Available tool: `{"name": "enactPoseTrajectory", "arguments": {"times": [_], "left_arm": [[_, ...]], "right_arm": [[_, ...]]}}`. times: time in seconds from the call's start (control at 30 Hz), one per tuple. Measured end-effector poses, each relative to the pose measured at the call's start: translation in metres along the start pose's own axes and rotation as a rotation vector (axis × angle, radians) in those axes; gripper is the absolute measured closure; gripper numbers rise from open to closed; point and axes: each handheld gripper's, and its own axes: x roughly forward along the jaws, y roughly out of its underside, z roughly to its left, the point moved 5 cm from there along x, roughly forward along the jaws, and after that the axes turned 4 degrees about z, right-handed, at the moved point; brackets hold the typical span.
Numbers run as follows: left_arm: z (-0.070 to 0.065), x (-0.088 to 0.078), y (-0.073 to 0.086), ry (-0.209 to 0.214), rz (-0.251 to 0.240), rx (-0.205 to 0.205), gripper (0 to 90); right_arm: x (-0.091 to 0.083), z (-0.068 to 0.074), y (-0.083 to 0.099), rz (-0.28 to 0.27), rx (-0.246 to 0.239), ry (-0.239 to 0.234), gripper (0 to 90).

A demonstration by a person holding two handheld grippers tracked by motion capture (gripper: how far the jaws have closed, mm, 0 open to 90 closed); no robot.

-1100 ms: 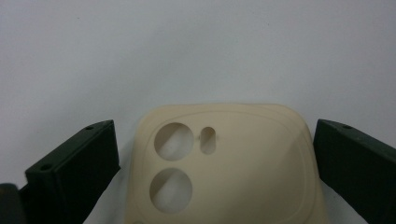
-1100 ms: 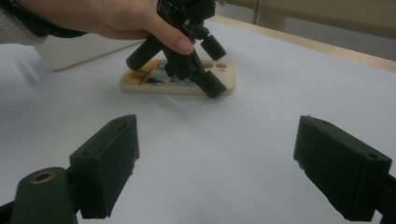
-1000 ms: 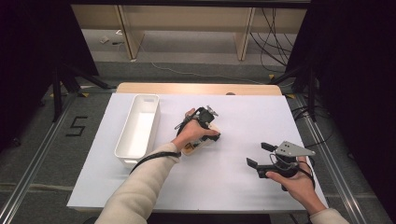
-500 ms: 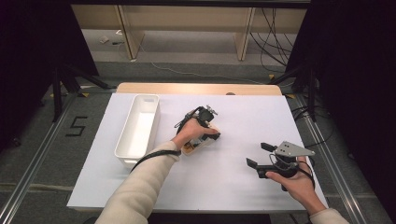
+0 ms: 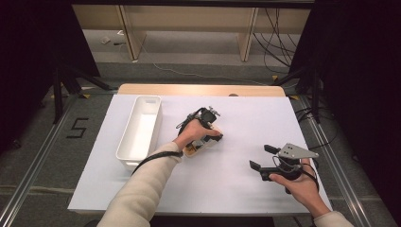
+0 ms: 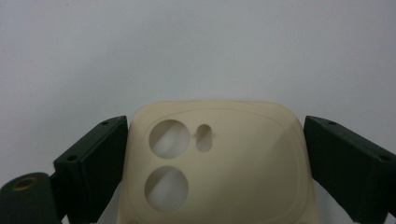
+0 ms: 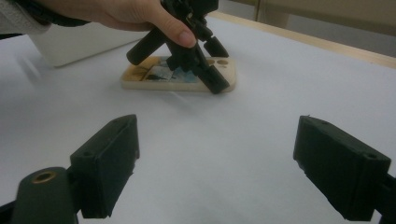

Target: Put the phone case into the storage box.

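Note:
A cream phone case [image 5: 196, 149] lies flat on the white table sheet [image 5: 213, 194], near the middle. In the left gripper view its camera cut-outs face me and the case [image 6: 243, 172] fills the gap between the jaws. My left gripper [image 5: 213, 137] points down and is shut on the case across its width, one jaw against each long side. In the right gripper view the case [image 7: 154, 79] shows a printed picture, with the left gripper [image 7: 210, 65] and a hand over it. My right gripper [image 5: 261, 157] rests open at the right, nothing between its jaws [image 7: 215, 140].
A long white bin [image 5: 127, 162] stands left of the case, lengthwise toward the far edge, and looks empty [image 7: 74, 42]. A wooden table edge [image 5: 198, 90] runs along the back. Cables and shelf legs lie on the floor beyond.

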Motion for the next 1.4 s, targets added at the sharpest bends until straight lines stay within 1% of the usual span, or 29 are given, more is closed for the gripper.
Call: {"name": "enactPoseTrajectory", "arguments": {"times": [0.4,0.77,1.0,1.17,1.23,1.27,1.3,1.33,1.4], "left_arm": [[-0.0004,-0.0002,-0.0009,-0.003,0.009,-0.005,10.3],[-0.0004,-0.0002,-0.0005,-0.005,0.003,-0.006,10.5],[-0.0007,-0.0005,-0.0014,-0.010,0.012,-0.011,10.9],[-0.0018,-0.0012,-0.0018,-0.027,0.011,-0.013,11.1],[-0.0024,-0.0018,-0.0023,-0.038,0.005,-0.018,11.1],[-0.0020,-0.0020,-0.0026,-0.055,0.000,-0.017,11.1],[-0.0016,-0.0026,-0.0026,-0.060,-0.002,-0.019,11.2],[-0.0013,-0.0034,-0.0026,-0.057,-0.003,-0.021,11.2],[-0.0005,-0.0058,-0.0031,-0.064,-0.020,-0.034,11.2]], "right_arm": [[0.0003,-0.0003,0.0003,0.002,0.001,0.000,15.3],[-0.0001,-0.0009,0.0001,0.000,0.000,0.003,15.3],[-0.0005,-0.0012,0.0002,0.000,0.001,0.003,15.3],[-0.0008,-0.0017,0.0001,-0.002,0.003,0.004,15.3],[-0.0010,-0.0017,-0.0001,-0.004,0.003,0.005,15.3],[-0.0011,-0.0017,-0.0002,-0.005,0.003,0.005,15.3],[-0.0011,-0.0018,-0.0002,-0.006,0.003,0.006,15.3],[-0.0011,-0.0019,-0.0002,-0.007,0.004,0.006,15.3],[-0.0017,-0.0022,-0.0001,-0.005,0.006,0.007,15.3]]}}
